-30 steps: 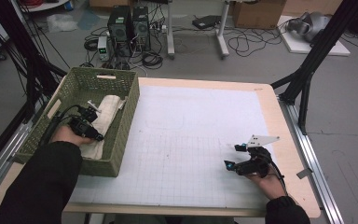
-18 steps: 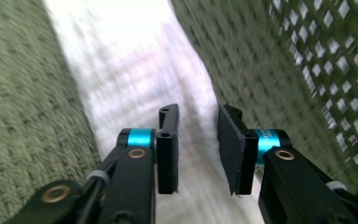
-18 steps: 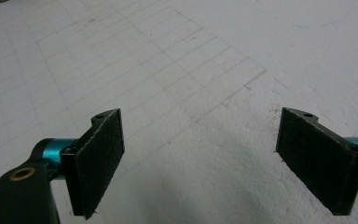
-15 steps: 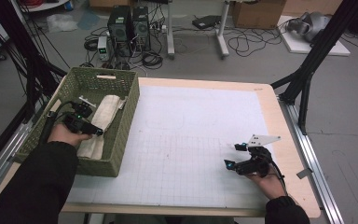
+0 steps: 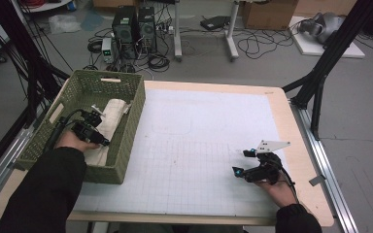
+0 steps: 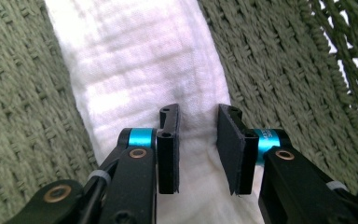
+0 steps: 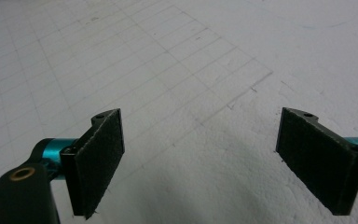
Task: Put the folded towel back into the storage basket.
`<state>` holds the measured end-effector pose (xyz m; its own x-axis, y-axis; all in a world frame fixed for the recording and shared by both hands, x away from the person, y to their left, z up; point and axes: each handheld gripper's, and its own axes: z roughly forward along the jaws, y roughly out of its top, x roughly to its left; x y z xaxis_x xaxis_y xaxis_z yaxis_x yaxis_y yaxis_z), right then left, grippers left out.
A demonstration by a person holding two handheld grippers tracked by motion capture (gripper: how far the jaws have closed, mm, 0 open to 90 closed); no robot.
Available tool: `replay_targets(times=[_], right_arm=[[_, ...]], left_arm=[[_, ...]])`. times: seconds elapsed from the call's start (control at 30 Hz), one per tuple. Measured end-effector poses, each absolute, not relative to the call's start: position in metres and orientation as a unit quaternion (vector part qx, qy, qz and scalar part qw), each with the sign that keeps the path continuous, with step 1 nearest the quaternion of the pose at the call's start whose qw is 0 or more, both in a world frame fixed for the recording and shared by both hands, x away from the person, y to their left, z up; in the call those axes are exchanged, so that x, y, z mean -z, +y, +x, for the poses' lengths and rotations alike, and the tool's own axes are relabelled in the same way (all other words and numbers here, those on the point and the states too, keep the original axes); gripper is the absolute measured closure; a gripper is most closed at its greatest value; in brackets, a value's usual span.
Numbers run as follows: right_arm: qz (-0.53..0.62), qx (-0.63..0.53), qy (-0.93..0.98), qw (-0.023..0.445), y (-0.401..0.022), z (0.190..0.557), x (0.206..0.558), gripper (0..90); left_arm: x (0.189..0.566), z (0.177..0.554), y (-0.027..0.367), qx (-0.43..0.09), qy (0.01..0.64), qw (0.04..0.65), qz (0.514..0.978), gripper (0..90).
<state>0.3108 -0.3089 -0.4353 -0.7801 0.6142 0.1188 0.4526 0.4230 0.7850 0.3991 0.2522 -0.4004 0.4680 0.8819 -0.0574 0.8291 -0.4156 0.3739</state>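
Note:
A folded white cloth (image 5: 111, 114) lies inside a green woven basket (image 5: 104, 75) at the table's left. My left gripper (image 5: 98, 128) is down in the basket, just over the near part of the cloth (image 6: 135, 60). Its jaws have just been opening. In the left gripper view the left gripper (image 6: 198, 126) shows a narrow gap, with the cloth below and nothing pinched between the pads. My right gripper (image 5: 241, 162) rests low over the white grid mat (image 5: 199, 126) at the front right. In its own view the right gripper (image 7: 200, 158) stands wide open over the mat (image 7: 168, 56).
The basket's woven walls (image 6: 28, 116) close in on both sides of the left gripper. Black frame posts (image 5: 320, 73) stand at the table's far right and far left. Computers and cables (image 5: 136, 24) lie on the floor beyond the table.
My left gripper has shifted slightly inside the basket, staying over the cloth. The right gripper has kept still.

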Motion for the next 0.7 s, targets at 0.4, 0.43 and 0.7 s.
replay_targets(times=[0.4,0.43,0.7], right_arm=[[0.318,-0.438,0.835,0.099,-0.311,0.31,0.433,14.3],[0.317,-0.439,0.835,0.1,-0.311,0.31,0.432,14.2],[0.32,-0.445,0.83,0.104,-0.313,0.309,0.43,14.2]], left_arm=[[0.378,0.394,0.261,-0.107,0.523,0.232,0.813,56.3],[0.376,0.394,0.262,-0.106,0.524,0.241,0.81,55.9],[0.36,0.383,0.265,-0.132,0.525,0.3,0.785,47.3]])
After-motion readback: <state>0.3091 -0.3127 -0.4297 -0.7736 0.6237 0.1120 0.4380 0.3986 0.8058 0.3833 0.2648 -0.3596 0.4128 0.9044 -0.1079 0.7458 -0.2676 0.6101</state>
